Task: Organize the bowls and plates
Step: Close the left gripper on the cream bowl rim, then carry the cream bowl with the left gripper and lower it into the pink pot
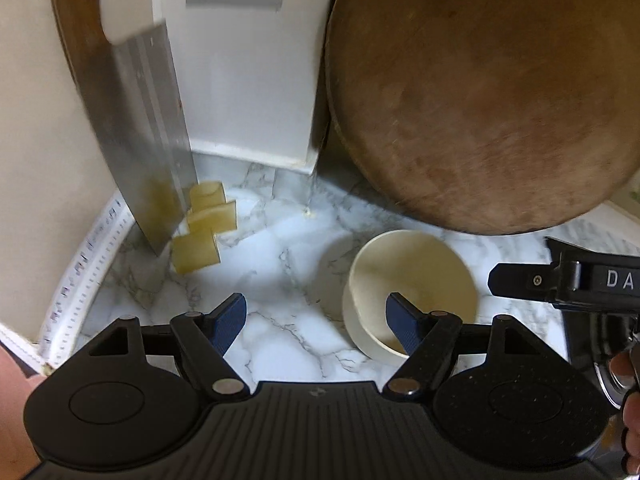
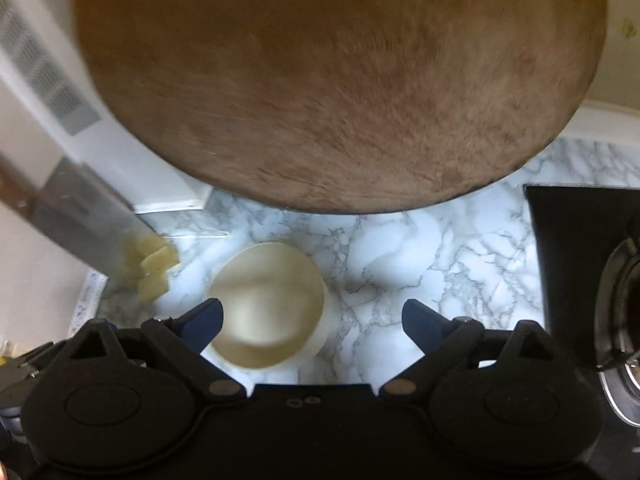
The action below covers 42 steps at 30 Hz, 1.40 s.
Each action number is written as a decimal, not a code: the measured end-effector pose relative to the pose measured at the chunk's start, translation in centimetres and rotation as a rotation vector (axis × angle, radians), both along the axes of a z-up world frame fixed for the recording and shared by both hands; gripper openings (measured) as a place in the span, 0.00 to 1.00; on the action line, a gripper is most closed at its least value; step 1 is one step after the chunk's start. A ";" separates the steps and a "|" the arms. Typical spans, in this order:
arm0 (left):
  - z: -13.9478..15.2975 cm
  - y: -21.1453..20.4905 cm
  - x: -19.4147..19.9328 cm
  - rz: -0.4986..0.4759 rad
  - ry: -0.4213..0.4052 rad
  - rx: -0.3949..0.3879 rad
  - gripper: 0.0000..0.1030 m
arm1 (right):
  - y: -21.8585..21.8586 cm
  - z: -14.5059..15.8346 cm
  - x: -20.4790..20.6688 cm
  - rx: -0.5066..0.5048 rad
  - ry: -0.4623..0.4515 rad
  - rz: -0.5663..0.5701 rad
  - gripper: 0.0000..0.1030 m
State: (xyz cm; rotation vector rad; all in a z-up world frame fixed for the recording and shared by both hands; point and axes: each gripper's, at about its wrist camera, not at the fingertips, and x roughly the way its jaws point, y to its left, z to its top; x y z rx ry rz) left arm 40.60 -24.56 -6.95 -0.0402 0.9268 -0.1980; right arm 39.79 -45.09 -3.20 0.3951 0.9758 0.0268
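- The board [image 2: 340,80], round and wooden, is the biggest thing I see; it stands tilted on the counter [image 2: 420,264] just behind the bowl. If I swing either tool up carelessly, I judge I could clip its lower edge and tip it forward onto the bowl.
- The stove [image 2: 624,300] sits at the right edge of the counter. Dragging the bowl that way risks knocking it against the burner.
- The cleaver [image 1: 140,140] leans at the left with its blade near the counter. A wide sweep of my left arm could strike it and bring it down.
- The bowl [image 2: 266,304], cream and empty, sits upright on the counter, near both tools and free of any grip.
- My left gripper [image 1: 316,320] is spread wide and holds nothing; its right fingertip [image 1: 402,326] overlaps the bowl's rim in view, though I cannot tell if it touches. Closing now might pinch only the rim and flip the bowl.
- My right gripper [image 2: 312,320] is likewise spread and empty, its left fingertip [image 2: 208,320] at the bowl's near left rim. With both tools crowding one bowl, I judge they could collide.
- The yellow blocks [image 1: 204,224] lie beside the cleaver; a nudge would scatter them.
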 end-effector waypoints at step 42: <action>-2.8 -3.6 0.8 -0.053 0.055 0.050 0.08 | 1.8 -4.0 2.0 -0.064 0.057 0.036 0.10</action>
